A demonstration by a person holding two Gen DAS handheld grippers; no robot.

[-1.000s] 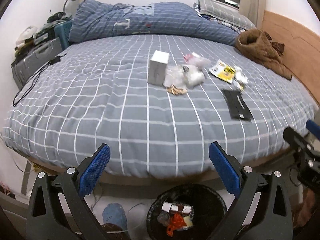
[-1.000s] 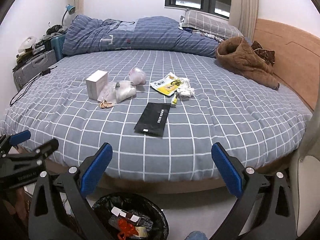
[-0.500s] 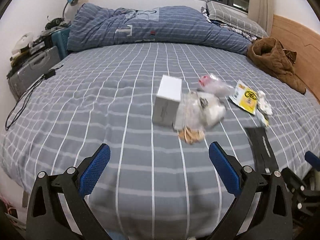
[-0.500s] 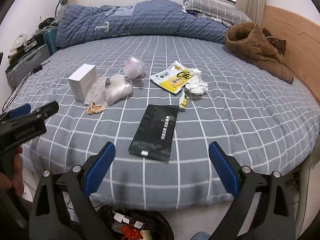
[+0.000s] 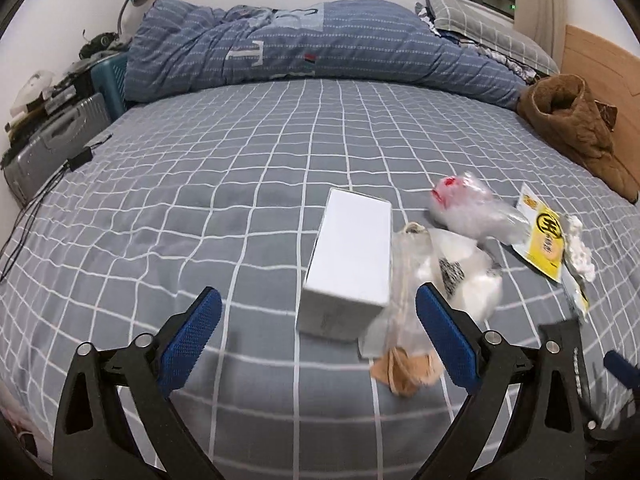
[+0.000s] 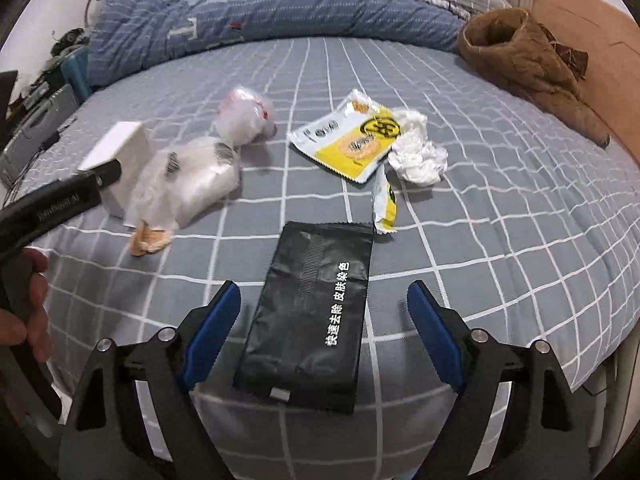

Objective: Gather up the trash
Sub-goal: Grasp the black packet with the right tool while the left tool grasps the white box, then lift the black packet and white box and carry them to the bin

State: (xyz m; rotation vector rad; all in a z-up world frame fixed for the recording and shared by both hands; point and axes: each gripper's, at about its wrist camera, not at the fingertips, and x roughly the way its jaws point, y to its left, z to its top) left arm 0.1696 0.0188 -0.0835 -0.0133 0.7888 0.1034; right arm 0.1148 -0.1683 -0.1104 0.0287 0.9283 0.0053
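Observation:
Trash lies on a grey checked bed (image 5: 200,184). A white box (image 5: 352,264) stands just ahead of my left gripper (image 5: 318,342), whose jaws are wide and closing, with nothing pressed between them. Beside the box lie a clear plastic bag (image 5: 452,272), a pinkish bag (image 5: 464,208) and a tan scrap (image 5: 404,368). My right gripper (image 6: 324,334) hovers over a black pouch (image 6: 316,308); its jaws are closing, the pouch lies between them, pads apart from it. A yellow wrapper (image 6: 348,140) and crumpled tissue (image 6: 418,152) lie beyond.
A rolled blue duvet (image 5: 304,44) and pillow (image 5: 484,28) lie at the bed's far end. A brown coat (image 6: 524,56) sits by the wooden headboard (image 6: 588,28) on the right. Suitcases (image 5: 52,144) and cables (image 5: 44,188) stand left. A hand (image 6: 30,312) holds the left gripper.
Both grippers moved forward from above the bin at the bed's edge to over the bed. The white box and black pouch now loom close. The right jaws have narrowed.

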